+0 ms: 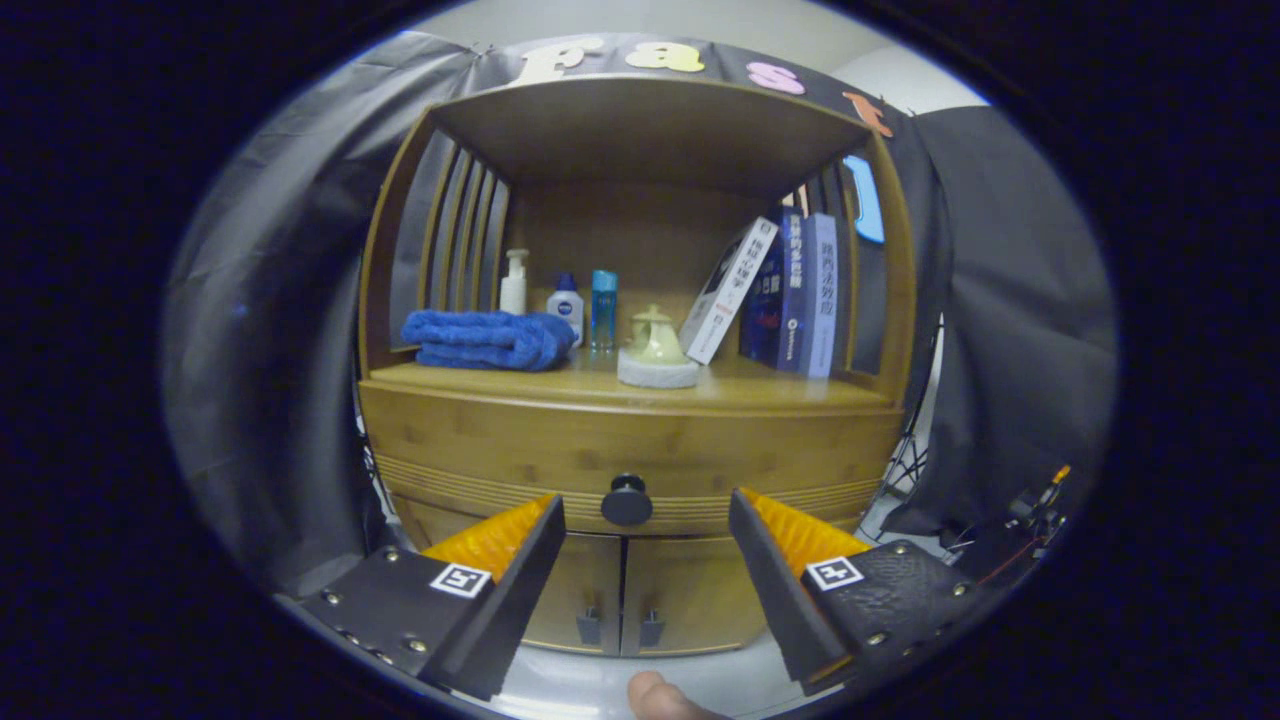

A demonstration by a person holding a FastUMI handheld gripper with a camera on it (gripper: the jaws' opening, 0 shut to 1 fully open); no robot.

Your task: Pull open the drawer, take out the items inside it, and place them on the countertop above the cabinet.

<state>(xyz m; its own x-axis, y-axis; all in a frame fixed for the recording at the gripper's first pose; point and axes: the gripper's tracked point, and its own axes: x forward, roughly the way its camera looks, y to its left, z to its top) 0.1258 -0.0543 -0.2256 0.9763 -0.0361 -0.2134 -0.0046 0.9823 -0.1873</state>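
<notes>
Gripper point(645, 520): fingers spread wide, nothing held between them, pointing at the cabinet front. A fingertip point(655, 697) of the person shows below, between the fingers. Round dark drawer knob point(627, 499): just beyond the fingertips and centred in the gap, not touched. Wide bamboo drawer front point(630, 455): sits flush with the cabinet, shut; contents hidden, so the scene fits either a drawer yet to be emptied or one closed again. Should the drawer want opening, judged best practice is to close both fingers squarely round the knob's neck and draw straight back, keeping the pull level so the drawer does not bind. Two lower bamboo cabinet doors point(620, 600): shut, small handles side by side beneath the knob; keep the fingers above them. Bamboo surface point(800, 392) above the drawer carries, left to right: folded blue towel point(488, 340), white pump bottle point(514, 282), white bottle with blue cap point(565, 305), blue clear bottle point(603, 308), pale green teapot on a round grey coaster point(656, 350), leaning white book point(728, 290), upright blue books point(800, 295). Open room: the front strip of the surface, widest ahead of the books; slatted sides and the low top shelf point(650, 130) limit height.
</notes>
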